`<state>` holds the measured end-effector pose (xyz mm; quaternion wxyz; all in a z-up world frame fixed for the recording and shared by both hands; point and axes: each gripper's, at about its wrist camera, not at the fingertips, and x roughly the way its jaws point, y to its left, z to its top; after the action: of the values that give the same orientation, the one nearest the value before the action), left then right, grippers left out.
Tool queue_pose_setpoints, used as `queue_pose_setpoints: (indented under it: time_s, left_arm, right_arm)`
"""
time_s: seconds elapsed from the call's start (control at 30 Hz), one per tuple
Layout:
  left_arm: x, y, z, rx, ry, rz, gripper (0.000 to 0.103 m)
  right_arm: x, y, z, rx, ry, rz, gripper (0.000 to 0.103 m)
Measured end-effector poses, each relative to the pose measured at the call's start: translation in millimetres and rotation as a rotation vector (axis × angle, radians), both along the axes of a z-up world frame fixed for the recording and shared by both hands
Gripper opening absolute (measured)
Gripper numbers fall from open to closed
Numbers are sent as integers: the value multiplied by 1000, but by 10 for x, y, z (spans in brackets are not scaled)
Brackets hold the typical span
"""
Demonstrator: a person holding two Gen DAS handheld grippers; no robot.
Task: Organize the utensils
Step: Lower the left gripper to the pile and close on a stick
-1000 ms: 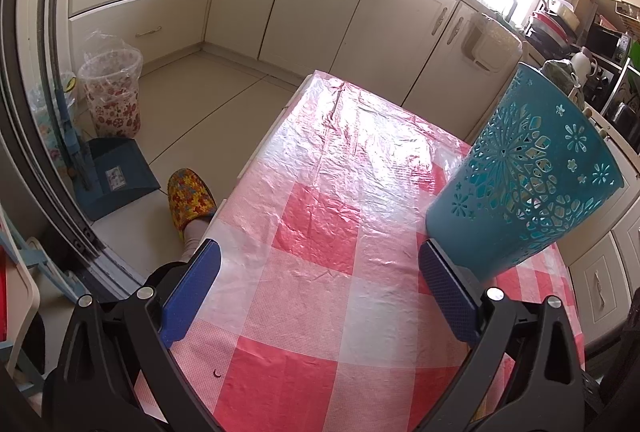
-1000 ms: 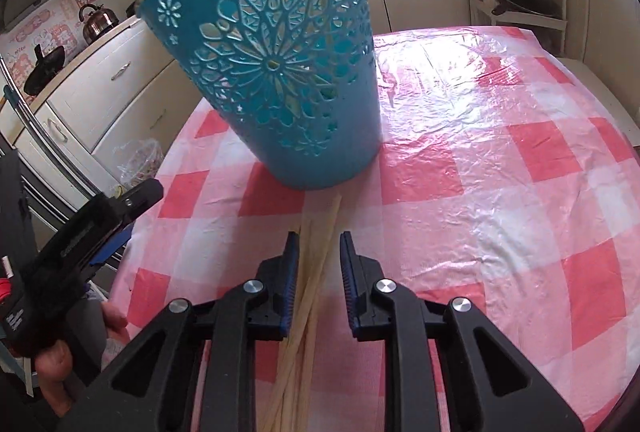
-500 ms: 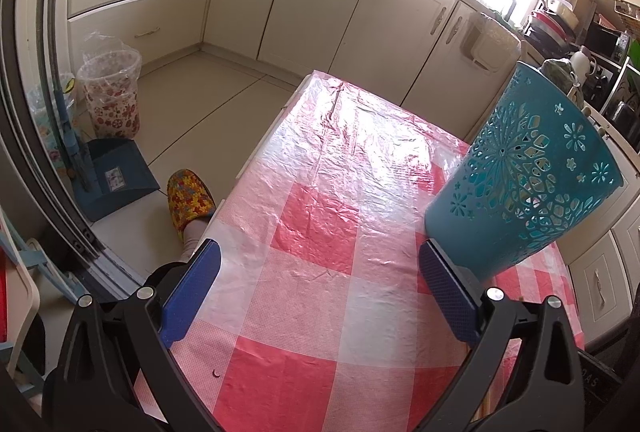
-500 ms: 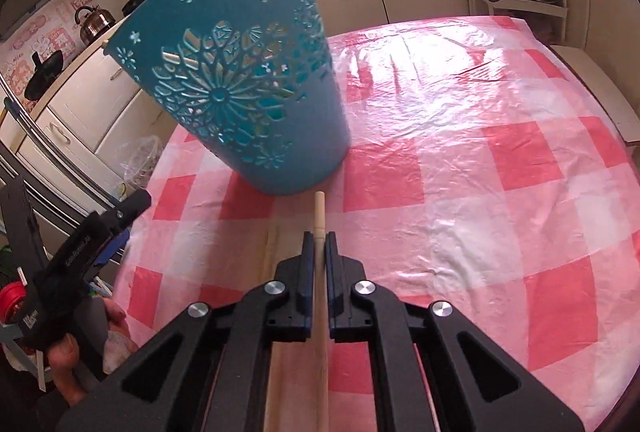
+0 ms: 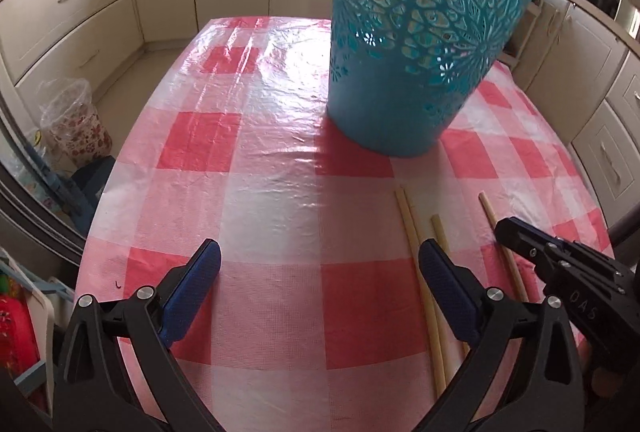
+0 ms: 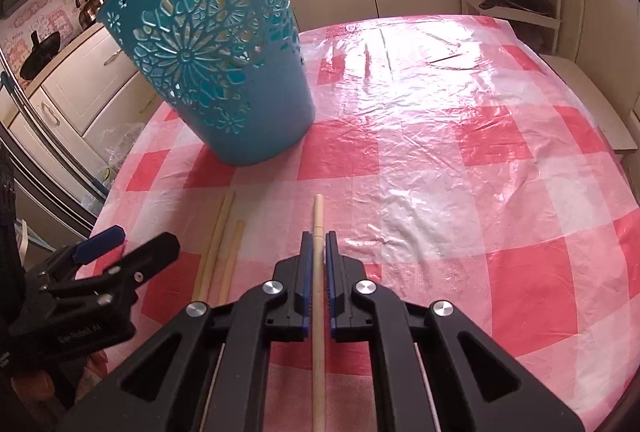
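Your right gripper [image 6: 318,246] is clenched on one wooden chopstick [image 6: 318,216] pointing ahead toward the teal cut-out basket [image 6: 216,72], while your left gripper [image 5: 320,264] hangs spread wide, three loose chopsticks [image 5: 416,232] beside its right finger.

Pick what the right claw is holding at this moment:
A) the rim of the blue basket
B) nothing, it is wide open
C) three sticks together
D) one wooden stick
D: in the right wrist view the right claw is closed on a single wooden stick, while two other sticks lie on the tablecloth.
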<state>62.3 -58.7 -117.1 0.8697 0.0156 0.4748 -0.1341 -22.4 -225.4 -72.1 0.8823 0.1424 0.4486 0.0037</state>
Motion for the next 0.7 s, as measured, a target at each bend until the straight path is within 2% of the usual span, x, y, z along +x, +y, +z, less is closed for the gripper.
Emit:
queue_pose_setpoints:
  time_s: [0.13, 0.37, 0.43, 0.57, 0.63, 0.7]
  left_arm:
    - [-25, -108, -18, 49, 9, -11, 95]
    - [-28, -195, -26, 87, 14, -8, 95]
    - [-23, -257, -50, 131, 17, -8, 95]
    - [1, -303, -49, 136, 26, 8, 94]
    - [6, -313, -30, 132, 17, 5, 88]
    - [14, -334, -10, 124, 6, -18, 72]
  right_arm:
    - [-11, -30, -1, 23, 0, 1, 8]
    - [-18, 32, 34, 27, 0, 24, 22]
    - [-10, 42, 32, 25, 3, 25, 22]
    - [-15, 14, 35, 24, 9, 19, 23]
    - [-22, 16, 40, 10, 10, 21, 23]
    - [-26, 22, 44, -7, 11, 23, 23]
